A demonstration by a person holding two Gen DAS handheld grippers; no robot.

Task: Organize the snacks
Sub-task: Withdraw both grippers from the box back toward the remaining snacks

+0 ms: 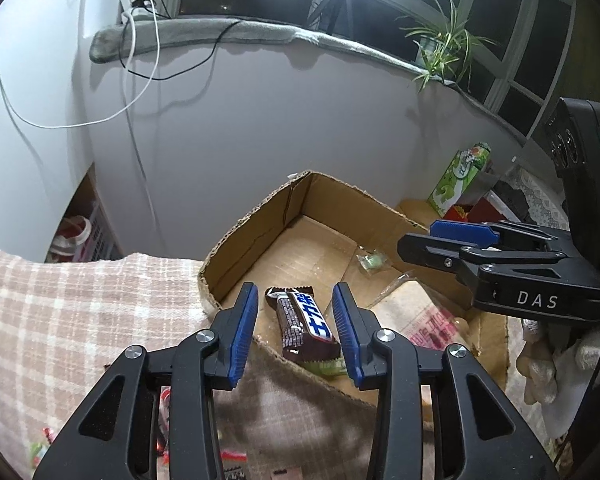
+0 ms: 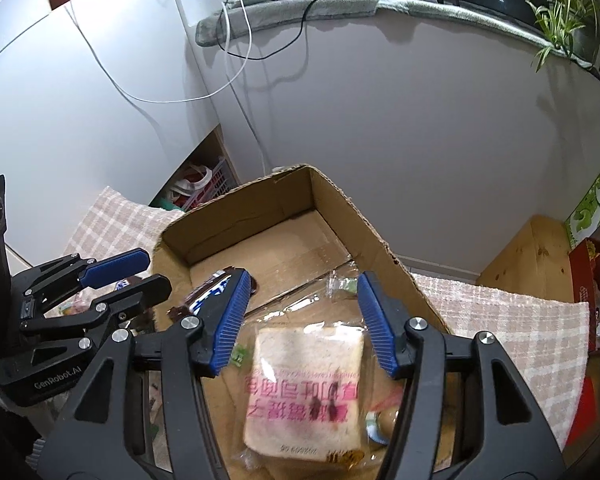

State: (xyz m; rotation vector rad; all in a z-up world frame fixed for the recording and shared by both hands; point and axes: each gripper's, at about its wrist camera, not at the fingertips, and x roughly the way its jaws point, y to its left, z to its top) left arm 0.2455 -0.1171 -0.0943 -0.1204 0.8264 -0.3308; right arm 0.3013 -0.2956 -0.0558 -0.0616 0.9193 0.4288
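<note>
Two tools hang over the cardboard box (image 1: 260, 216), both spread wide and holding nothing. Inside the box, the chocolate bar (image 1: 302, 326) lies near its front wall, seen between the left tool (image 1: 296, 320) pads. Right of the bar in the box lies the wrapped bread slice (image 2: 304, 392), framed by the right tool (image 2: 300, 320). Behind the box stands a green carton (image 1: 458, 178).

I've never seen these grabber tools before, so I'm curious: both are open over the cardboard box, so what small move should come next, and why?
Probably lift the left gripper back out. Its jaws stand open on either side of the chocolate bar, which already lies inside the cardboard box, so that snack seems placed. The right gripper is open too, above the wrapped bread slice in the box.
</note>
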